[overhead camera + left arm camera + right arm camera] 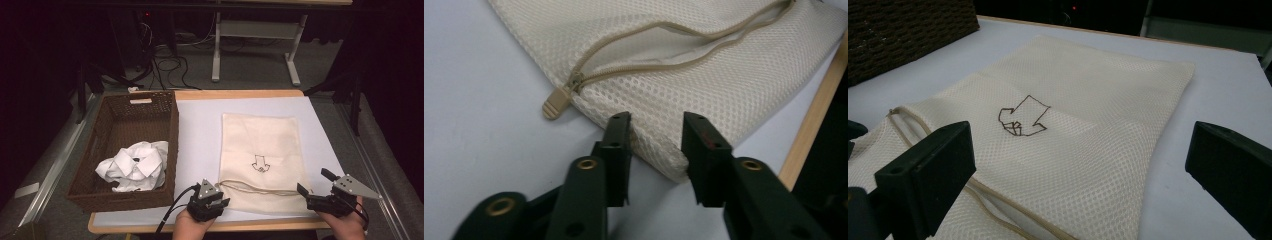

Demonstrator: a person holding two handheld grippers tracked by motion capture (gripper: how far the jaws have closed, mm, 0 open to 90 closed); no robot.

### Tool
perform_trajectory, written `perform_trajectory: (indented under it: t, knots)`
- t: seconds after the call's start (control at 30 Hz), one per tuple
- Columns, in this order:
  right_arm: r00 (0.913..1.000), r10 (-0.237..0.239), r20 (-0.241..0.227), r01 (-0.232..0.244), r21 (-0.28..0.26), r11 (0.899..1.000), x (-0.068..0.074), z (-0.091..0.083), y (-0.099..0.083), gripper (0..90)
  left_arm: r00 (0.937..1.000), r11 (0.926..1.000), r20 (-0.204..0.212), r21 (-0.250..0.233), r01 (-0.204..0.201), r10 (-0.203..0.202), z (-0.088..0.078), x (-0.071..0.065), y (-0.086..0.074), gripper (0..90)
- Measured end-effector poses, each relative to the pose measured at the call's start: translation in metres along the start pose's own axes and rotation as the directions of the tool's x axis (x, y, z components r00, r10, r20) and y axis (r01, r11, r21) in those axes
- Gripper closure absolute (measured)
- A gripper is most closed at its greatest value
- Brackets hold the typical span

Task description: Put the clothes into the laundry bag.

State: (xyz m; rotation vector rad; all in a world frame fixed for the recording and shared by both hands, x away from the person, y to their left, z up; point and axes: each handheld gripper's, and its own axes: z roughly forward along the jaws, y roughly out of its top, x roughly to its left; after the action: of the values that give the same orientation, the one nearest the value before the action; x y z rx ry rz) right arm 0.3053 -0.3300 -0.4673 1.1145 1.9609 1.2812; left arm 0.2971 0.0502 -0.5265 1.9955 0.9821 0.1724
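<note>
A cream mesh bag (260,145) lies flat on the white table top, with a small brown line drawing (1020,120) at its middle. Its zipper runs along the near edge and gapes a little, and the tan pull tab (555,105) rests on the table. My left gripper (223,199) is at the bag's near left corner. In the left gripper view its jaws (656,122) stand either side of that corner with a gap, and the mesh (704,50) between them is not squeezed. My right gripper (315,182) is wide open at the bag's near right corner, its jaws (1081,127) spread above the mesh (1088,85).
A brown wicker basket (172,145) stands at the left of the table, with a crumpled white shirt (135,167) inside it. The table's wooden front edge (210,227) runs just in front of both hands. Cables and a desk frame are on the floor behind.
</note>
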Motion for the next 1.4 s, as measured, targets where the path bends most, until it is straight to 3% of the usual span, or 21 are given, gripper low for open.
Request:
perform_trajectory:
  t: [0.17, 0.37, 0.67, 0.8, 0.9, 1.1, 1.2, 1.23, 1.4]
  knots:
    - [1.0000, -0.002, -0.003, 0.002, 0.002, 1.000, 0.000, 0.001, 0.000, 0.4, 0.9999, 1.0000, -0.011, 0.000, -0.006, 0.006, 0.001, -0.002, 0.000, 84.3]
    - [1.0000, -0.004, -0.004, 0.004, 0.002, 1.000, 0.000, 0.001, 0.000, 0.4, 0.9999, 1.0000, -0.010, 0.002, -0.008, 0.008, 0.001, 0.000, 0.002, 85.7]
    - [1.0000, -0.003, -0.006, 0.003, 0.004, 1.000, 0.000, 0.001, -0.001, 0.4, 0.9956, 0.9999, -0.094, -0.012, 0.000, -0.001, -0.008, 0.020, 0.006, 85.9]
    - [1.0000, 0.000, -0.009, 0.000, 0.003, 1.000, 0.000, 0.001, 0.000, 0.4, 0.9903, 0.9998, -0.139, -0.018, 0.006, -0.009, -0.012, 0.028, 0.007, 85.8]
    - [1.0000, -0.001, -0.005, 0.001, 0.010, 1.000, 0.000, 0.001, -0.001, 0.4, 0.9822, 0.9998, -0.188, -0.020, -0.006, 0.002, -0.013, 0.032, 0.007, 84.9]
    - [1.0000, 0.001, -0.007, -0.001, 0.010, 1.000, 0.001, 0.002, -0.001, 0.4, 0.9751, 1.0000, -0.222, -0.002, 0.005, -0.006, -0.012, 0.035, 0.007, 84.9]
    - [1.0000, 0.000, -0.005, 0.000, 0.010, 1.000, 0.000, 0.002, -0.001, 0.4, 0.9640, 1.0000, -0.266, 0.003, 0.000, 0.000, -0.013, 0.036, 0.007, 84.6]
    - [1.0000, -0.002, -0.006, 0.002, 0.009, 1.000, 0.000, 0.002, -0.001, 0.4, 0.9569, 0.9999, -0.290, 0.011, -0.007, 0.010, -0.014, 0.037, 0.007, 84.4]
    - [1.0000, 0.000, -0.005, 0.000, 0.011, 1.000, 0.001, 0.002, -0.001, 0.5, 0.9569, 0.9999, -0.290, -0.001, -0.013, 0.012, -0.014, 0.034, 0.007, 79.1]
